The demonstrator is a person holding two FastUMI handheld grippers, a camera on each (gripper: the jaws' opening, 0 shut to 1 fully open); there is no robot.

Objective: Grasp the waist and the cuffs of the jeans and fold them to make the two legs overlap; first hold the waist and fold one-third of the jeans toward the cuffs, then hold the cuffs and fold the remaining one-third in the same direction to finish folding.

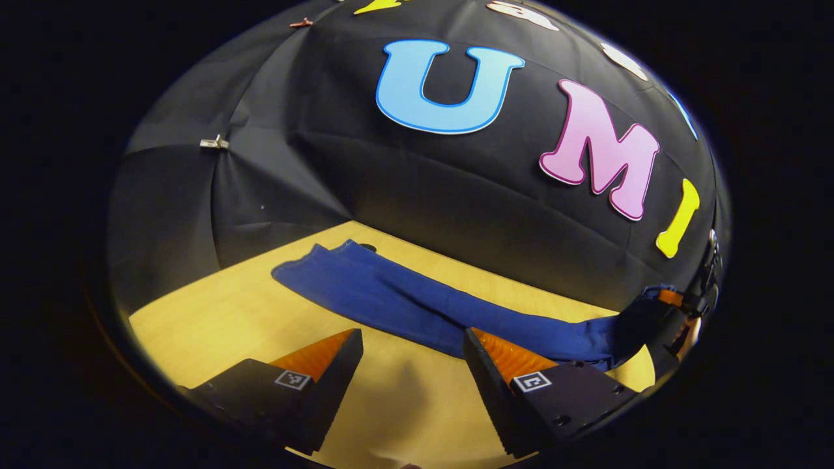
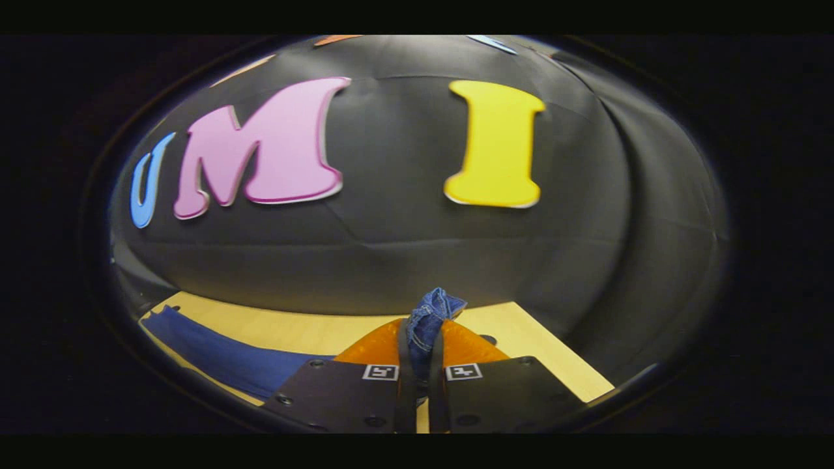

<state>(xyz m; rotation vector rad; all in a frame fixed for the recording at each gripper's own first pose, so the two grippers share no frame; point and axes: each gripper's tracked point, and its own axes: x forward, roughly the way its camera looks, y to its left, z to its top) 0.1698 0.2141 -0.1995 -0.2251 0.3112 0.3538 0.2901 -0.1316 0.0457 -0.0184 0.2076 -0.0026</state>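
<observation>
In the left gripper view, the left gripper [image 1: 412,355] hangs open over the table [image 1: 215,319], holding nothing; the jeans [image 1: 391,296] lie stretched just ahead of its fingers, running off to its right. In the right gripper view, the right gripper [image 2: 417,368] is clamped on a bunched end of the jeans [image 2: 430,319]; whether waist or cuffs, I cannot tell. The leg-overlap fold seems underway; next the left gripper likely needs the far end.

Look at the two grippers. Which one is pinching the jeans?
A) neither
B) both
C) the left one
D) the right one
D: the right gripper is shut on a bunch of the jeans, while the left gripper is open above the table.
</observation>
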